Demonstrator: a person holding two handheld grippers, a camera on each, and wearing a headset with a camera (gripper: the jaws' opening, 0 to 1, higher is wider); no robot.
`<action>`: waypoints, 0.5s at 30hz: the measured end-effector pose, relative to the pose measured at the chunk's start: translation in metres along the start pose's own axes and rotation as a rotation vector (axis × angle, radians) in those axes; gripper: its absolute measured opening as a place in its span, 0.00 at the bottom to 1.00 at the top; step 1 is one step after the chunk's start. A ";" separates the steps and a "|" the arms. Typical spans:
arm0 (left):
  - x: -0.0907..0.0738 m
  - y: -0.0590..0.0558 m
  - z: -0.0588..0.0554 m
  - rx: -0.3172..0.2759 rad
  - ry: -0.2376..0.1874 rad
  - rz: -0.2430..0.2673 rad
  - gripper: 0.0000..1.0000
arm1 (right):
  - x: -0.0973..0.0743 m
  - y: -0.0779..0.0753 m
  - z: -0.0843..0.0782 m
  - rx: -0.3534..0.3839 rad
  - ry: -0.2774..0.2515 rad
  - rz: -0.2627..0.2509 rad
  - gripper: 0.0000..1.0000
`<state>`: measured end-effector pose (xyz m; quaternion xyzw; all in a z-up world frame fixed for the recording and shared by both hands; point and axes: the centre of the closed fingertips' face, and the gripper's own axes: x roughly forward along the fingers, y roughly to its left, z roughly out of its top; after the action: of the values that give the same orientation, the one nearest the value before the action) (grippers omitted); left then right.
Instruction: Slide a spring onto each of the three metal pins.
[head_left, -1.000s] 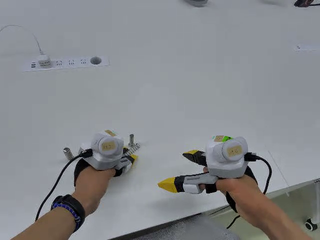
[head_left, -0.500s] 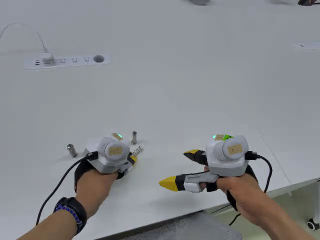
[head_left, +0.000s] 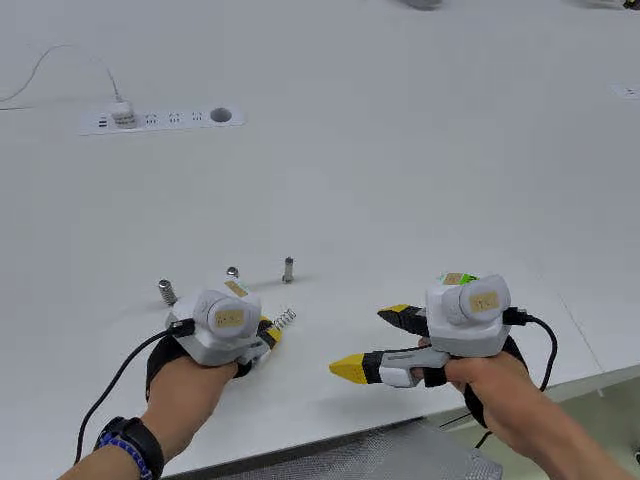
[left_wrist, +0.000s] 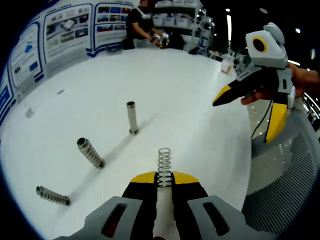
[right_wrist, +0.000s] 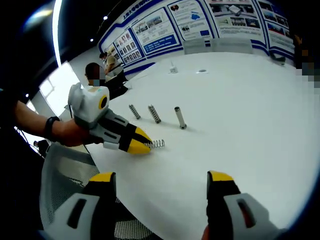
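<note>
- the left gripper (head_left: 268, 335) is held low over the near part of the white table (head_left: 400, 180), with its yellow-tipped jaws pinched together on one end of a spring (head_left: 284, 319).
- in the left gripper view the spring (left_wrist: 164, 160) sticks straight out past the closed tips, its free end in the air above the table.
- the right gripper (head_left: 372, 340) is off to the right, well apart from the left one, with its jaws spread wide and nothing between them; the right gripper view shows only bare table between its two tips (right_wrist: 161, 177).
- just beyond the spring's free end a bare metal pin (head_left: 288, 269) stands upright on the table, apart from the spring.
- left of it stand two more pins with springs already on them: one (head_left: 232, 272) partly hidden behind the left gripper, the other (head_left: 167, 292) further left.
- far back on the left lies a white power strip (head_left: 160, 118) with a plug in it.
</note>
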<state>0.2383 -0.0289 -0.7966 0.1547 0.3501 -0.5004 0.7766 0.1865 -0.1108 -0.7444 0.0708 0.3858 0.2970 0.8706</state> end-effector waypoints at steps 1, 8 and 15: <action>-0.003 0.001 -0.002 -0.004 0.001 0.000 0.10 | 0.001 0.001 0.000 0.003 -0.002 0.002 0.75; -0.020 0.005 -0.010 -0.047 -0.010 0.003 0.10 | 0.006 0.011 -0.004 0.005 0.003 0.017 0.75; -0.040 0.012 -0.015 -0.040 -0.019 0.018 0.10 | 0.007 0.016 -0.004 0.009 0.004 0.029 0.74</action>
<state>0.2332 0.0122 -0.7805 0.1378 0.3513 -0.4878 0.7872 0.1797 -0.0938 -0.7464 0.0798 0.3879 0.3080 0.8651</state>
